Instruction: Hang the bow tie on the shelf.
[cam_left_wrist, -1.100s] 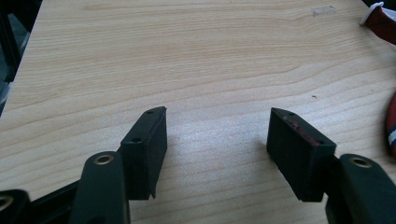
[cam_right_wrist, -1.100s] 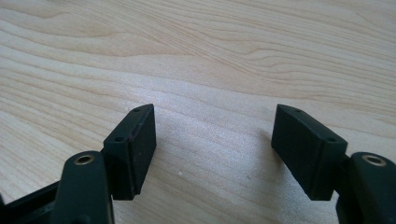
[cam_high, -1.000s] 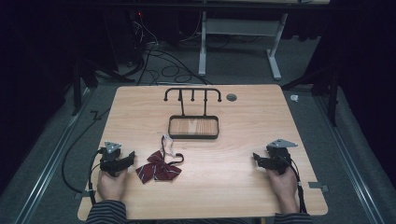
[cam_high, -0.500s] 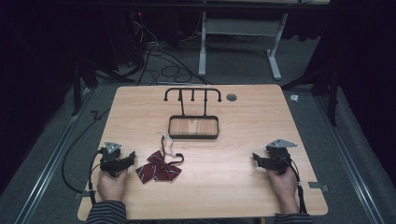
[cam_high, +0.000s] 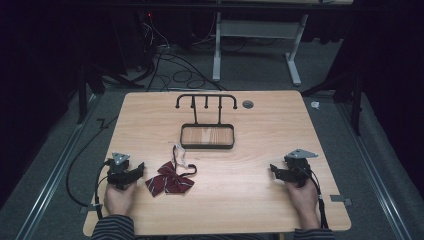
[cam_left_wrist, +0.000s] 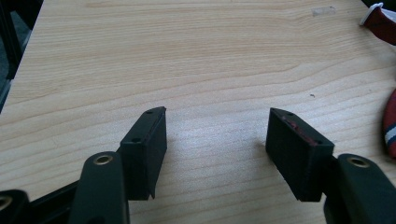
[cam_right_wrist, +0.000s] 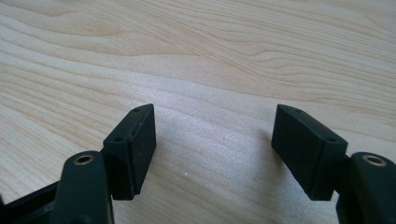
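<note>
The left tongs (cam_high: 136, 171) rested on the near left part of the wooden surface (cam_high: 260, 130), held in the person's left hand (cam_high: 119, 197). In the left gripper view the left tongs (cam_left_wrist: 217, 135) stood wide apart with nothing but bare wood between the jaws. A dark red bow tie (cam_high: 169, 179) with pale stripes lay flat just to the right of them, near but not touching; its edge showed at the right border of that view (cam_left_wrist: 390, 123). A thin strap (cam_high: 181, 159) with a pale end curled from the bow tie toward the far side.

The right tongs (cam_high: 276, 171) lay at the near right of the surface in the right hand (cam_high: 302, 195), well apart from the bow tie. In the right gripper view the right tongs (cam_right_wrist: 214, 135) gaped equally wide and gripped nothing, wood grain showing between the jaws.

Farther back, near the middle of the surface, stood a black wire stand (cam_high: 206, 102) with several hooks along its top bar, rising from a shallow rectangular tray (cam_high: 207, 145). A small round grommet (cam_high: 247, 104) sat in the surface to the right of the stand.
</note>
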